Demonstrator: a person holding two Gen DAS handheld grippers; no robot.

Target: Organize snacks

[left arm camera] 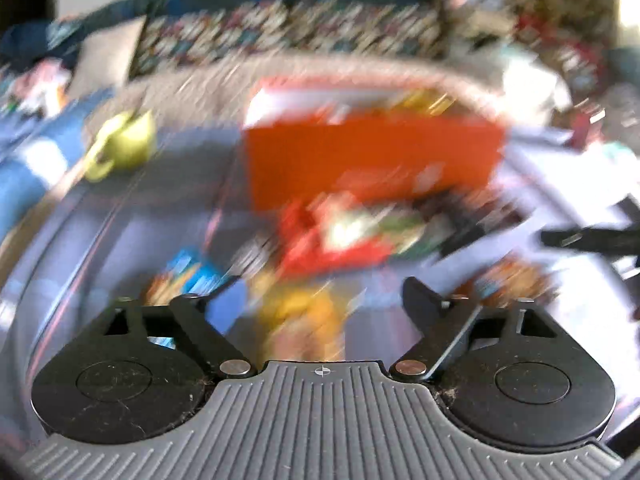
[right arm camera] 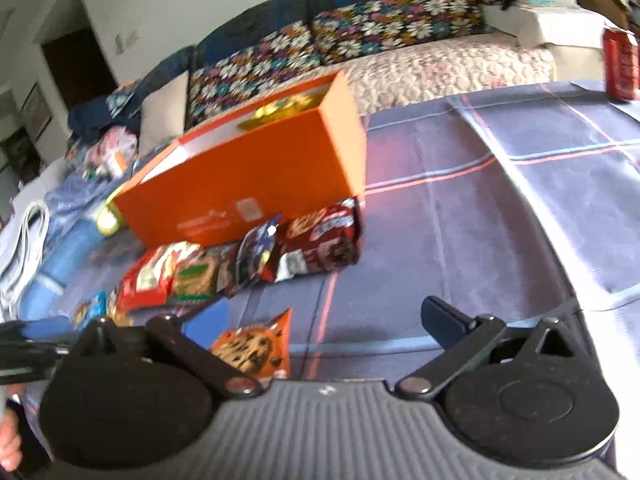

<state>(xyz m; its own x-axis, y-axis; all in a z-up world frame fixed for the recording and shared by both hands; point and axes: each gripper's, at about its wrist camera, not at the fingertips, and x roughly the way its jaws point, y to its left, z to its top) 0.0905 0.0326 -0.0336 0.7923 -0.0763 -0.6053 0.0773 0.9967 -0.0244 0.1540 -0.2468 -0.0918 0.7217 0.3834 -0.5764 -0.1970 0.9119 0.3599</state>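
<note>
Jaws apart on both grippers, left gripper [left arm camera: 320, 292] and right gripper [right arm camera: 304, 320], nothing between them, both hanging above the checked cloth [right arm camera: 500, 208] on the desk. Behind the snacks, open orange box [right arm camera: 248, 184] holding gold-wrapped pieces [right arm camera: 288, 106], pale print on its front too blurred to read; against its front a row of packets: red packet [right arm camera: 148, 276], green cookie packet [right arm camera: 196, 280], dark blue packet [right arm camera: 256, 252], brown packet [right arm camera: 324, 236], lettering unreadable. Nearer, orange chocolate-chip cookie packet [right arm camera: 252, 348] just before the right jaws; red can [right arm camera: 620, 64] far right, yellow-green mug [left arm camera: 124, 144] left of the box.
</note>
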